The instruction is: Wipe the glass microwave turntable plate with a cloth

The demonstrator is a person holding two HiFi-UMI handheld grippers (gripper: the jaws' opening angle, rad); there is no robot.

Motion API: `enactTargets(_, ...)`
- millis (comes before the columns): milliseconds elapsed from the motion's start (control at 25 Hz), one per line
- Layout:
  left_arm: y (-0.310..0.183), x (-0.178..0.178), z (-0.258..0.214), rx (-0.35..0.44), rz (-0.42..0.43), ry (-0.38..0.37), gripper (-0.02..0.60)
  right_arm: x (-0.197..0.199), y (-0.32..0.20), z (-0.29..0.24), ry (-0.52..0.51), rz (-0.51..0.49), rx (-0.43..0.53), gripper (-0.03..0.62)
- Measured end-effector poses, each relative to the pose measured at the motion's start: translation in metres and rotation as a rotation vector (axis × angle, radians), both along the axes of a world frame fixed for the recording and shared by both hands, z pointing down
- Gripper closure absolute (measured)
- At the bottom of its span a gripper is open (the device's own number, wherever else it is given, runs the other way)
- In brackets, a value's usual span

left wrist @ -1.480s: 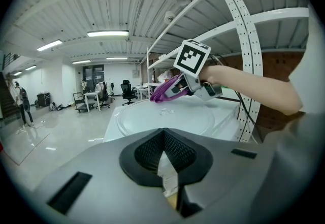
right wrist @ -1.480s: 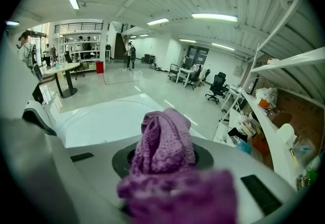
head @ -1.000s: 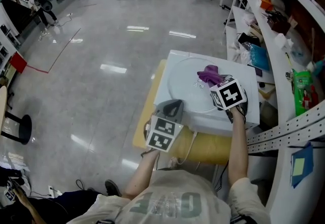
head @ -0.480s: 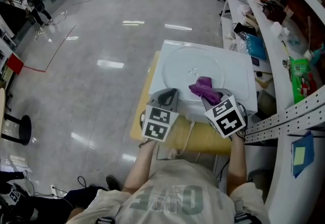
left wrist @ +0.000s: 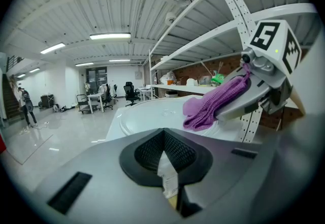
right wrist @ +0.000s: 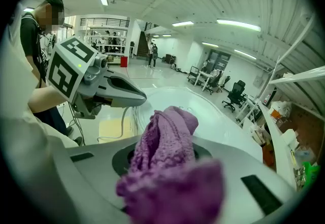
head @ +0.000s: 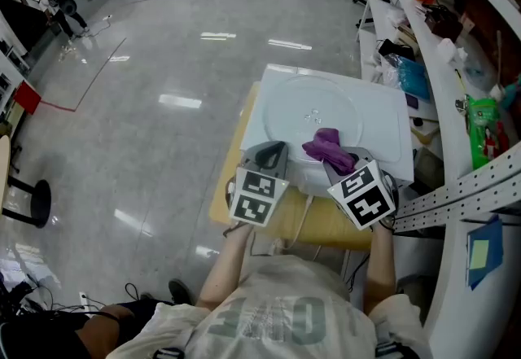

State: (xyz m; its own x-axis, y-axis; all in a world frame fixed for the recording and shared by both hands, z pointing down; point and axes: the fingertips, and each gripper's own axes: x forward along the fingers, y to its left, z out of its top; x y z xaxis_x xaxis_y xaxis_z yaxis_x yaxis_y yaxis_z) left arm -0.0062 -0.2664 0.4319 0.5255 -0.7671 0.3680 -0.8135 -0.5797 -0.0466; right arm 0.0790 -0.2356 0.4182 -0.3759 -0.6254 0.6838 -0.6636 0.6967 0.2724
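The round glass turntable plate lies flat on a white box top. A purple cloth rests on the plate's near right part, and my right gripper is shut on it. In the right gripper view the cloth bulges out between the jaws, with the plate beyond it. My left gripper sits at the plate's near left rim with its jaws together and nothing held. The left gripper view shows the plate ahead, and the cloth hanging from the right gripper.
The white box stands on a yellow tabletop, with a cable running over its near edge. Cluttered shelves run along the right side. Shiny open floor lies to the left, with office chairs far off.
My right gripper has drawn the cloth from the plate's far right back toward its near edge. The left gripper has hardly moved.
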Motion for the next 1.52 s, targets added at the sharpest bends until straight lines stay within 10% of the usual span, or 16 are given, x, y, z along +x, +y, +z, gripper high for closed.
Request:
enactTargets(360, 0.002, 0.001, 0.000, -0.009, 0.008, -0.010, 0.581, 0.053, -0.091, -0.045, 0.015, 0.172, 0.140, 0.537)
enactTargets(680, 0.001, 0.004, 0.006, -0.011, 0.016, -0.001, 0.581, 0.077, -0.165, -0.007, 0.068, 0.265, 0.053, 0.537)
enactTargets(1520, 0.001, 0.007, -0.001, 0.009, 0.015, -0.011, 0.581, 0.042, -0.044, 0.000, 0.001, 0.111, 0.025, 0.537)
